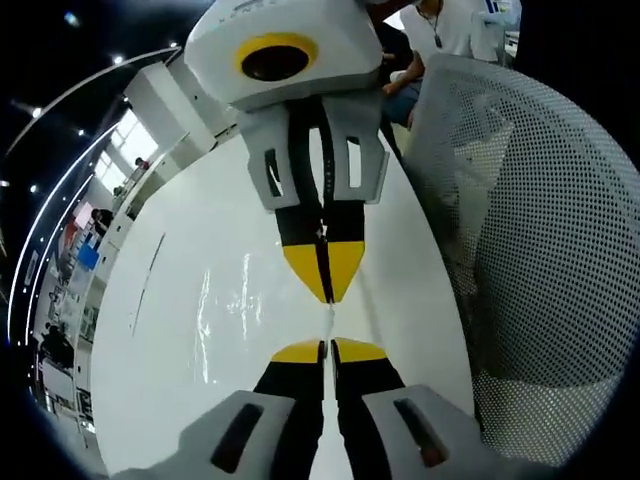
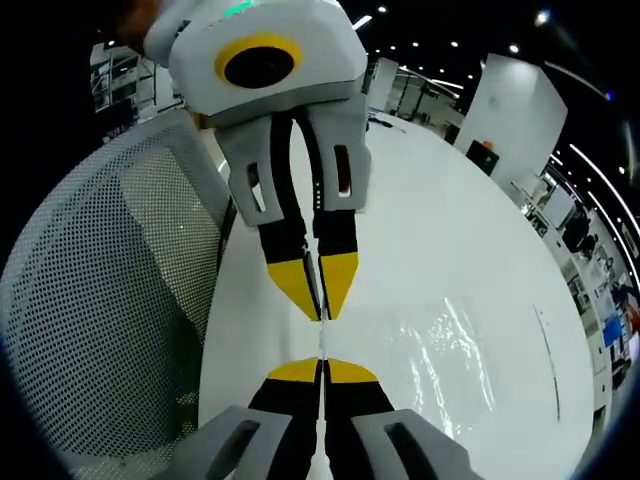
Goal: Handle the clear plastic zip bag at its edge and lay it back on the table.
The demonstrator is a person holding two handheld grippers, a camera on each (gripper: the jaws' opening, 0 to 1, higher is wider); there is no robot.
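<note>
We see a white mesh-back chair (image 1: 540, 230) pulled up just beside the long white table (image 1: 200, 250). Seated person in white top (image 1: 445, 25) behind the chair; ceiling spotlights (image 2: 515, 47) and shelving (image 1: 70, 290) in the background.

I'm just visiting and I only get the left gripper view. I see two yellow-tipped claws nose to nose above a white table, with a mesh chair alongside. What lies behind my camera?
Observer: The right gripper view looks that way. The white table runs on toward a white pillar, with a small orange thing at its foot.
Operator: And what does my own claw look like from the front?
Observer: The left gripper, its fingers shut on the clear zip bag, has a small green light glowing on top of its white body.
</note>
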